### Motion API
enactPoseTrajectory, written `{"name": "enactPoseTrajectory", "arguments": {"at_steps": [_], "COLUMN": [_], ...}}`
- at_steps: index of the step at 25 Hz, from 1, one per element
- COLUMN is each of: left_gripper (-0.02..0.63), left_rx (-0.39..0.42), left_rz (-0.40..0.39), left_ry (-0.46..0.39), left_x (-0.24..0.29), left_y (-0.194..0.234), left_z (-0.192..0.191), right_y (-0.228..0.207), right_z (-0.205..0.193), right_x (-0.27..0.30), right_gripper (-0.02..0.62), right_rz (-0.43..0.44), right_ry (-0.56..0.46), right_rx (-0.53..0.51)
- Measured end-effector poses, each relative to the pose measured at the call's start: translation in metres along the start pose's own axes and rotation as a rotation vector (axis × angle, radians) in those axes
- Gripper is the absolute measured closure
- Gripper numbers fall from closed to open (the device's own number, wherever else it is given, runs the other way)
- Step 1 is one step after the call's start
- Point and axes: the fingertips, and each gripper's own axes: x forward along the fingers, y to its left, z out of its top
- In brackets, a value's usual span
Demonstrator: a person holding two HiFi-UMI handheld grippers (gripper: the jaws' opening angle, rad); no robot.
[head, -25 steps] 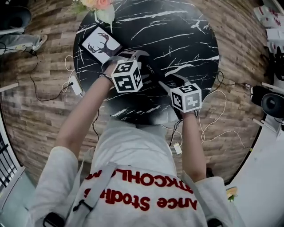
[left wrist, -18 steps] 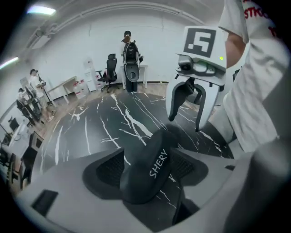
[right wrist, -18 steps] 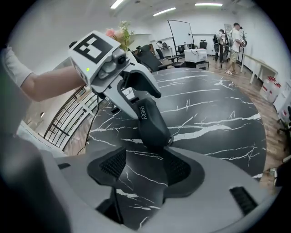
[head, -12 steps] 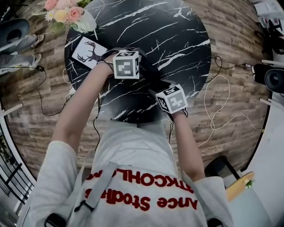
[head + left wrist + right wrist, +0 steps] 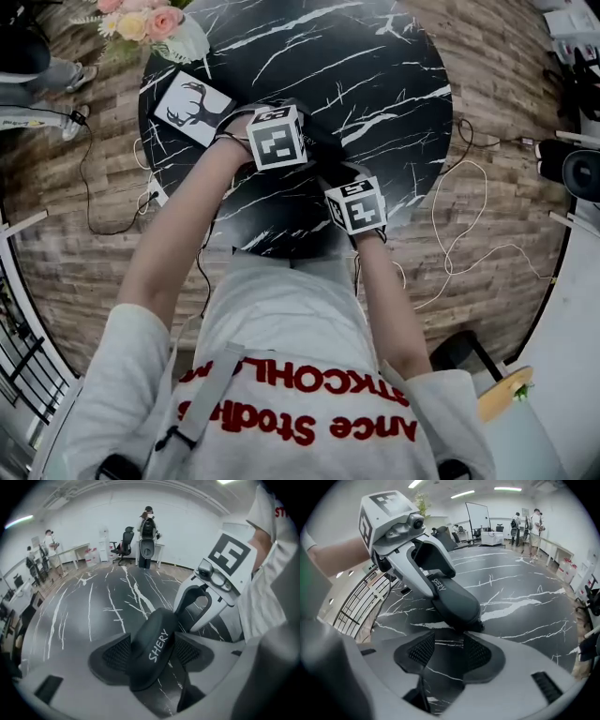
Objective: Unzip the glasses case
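A dark glasses case [image 5: 157,634] printed SHERY lies on the black marble table [image 5: 375,75]. My left gripper [image 5: 152,652] is shut on it, with a ribbed pad pressed against each long side. In the right gripper view the case [image 5: 454,599] points toward me, its near end with a small zipper tab [image 5: 480,626] just beyond my fingertips. My right gripper [image 5: 449,649] has just been closing, but its pads stand apart with only marble showing between them. In the head view both marker cubes sit close together over the case [image 5: 323,150].
A white card with a deer print [image 5: 192,108] lies at the table's left edge, beside a bunch of flowers [image 5: 150,28]. Cables [image 5: 450,234] trail over the wooden floor around the table. People, desks and chairs stand far off in the room.
My right gripper has come down and leftward to the case's near end, and its jaws look narrower. The left gripper has shifted slightly and dipped, staying on the case.
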Motion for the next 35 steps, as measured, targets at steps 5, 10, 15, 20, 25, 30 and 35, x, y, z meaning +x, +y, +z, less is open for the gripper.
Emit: {"name": "enactPoseTrajectory", "arguments": {"at_steps": [5, 10, 15, 20, 25, 30, 35], "left_gripper": [0.313, 0.313, 0.313, 0.313, 0.313, 0.313, 0.313], "left_rx": [-0.159, -0.209, -0.221, -0.223, -0.222, -0.215, -0.216], "left_rz": [0.040, 0.067, 0.047, 0.048, 0.048, 0.044, 0.045], "left_ry": [-0.018, -0.011, -0.003, -0.008, -0.020, -0.031, -0.031], "left_x": [-0.003, -0.004, -0.002, -0.002, -0.002, -0.002, -0.002], "left_y": [0.008, 0.012, 0.010, 0.010, 0.012, 0.011, 0.011], "left_z": [0.000, 0.002, 0.000, 0.000, 0.001, 0.003, 0.001], "right_y": [-0.015, -0.021, -0.018, -0.020, -0.017, -0.018, -0.020], "right_z": [0.012, 0.016, 0.014, 0.016, 0.012, 0.012, 0.017], "right_x": [0.007, 0.009, 0.011, 0.013, 0.007, 0.005, 0.009], "right_gripper": [0.450, 0.533, 0.548, 0.557, 0.561, 0.560, 0.560], "right_rz": [-0.051, -0.021, -0.013, 0.005, 0.040, 0.044, 0.047], "right_ry": [-0.067, -0.089, -0.099, -0.132, -0.134, -0.150, -0.165], "right_rx": [-0.040, -0.012, -0.001, 0.087, 0.089, 0.108, 0.140]}}
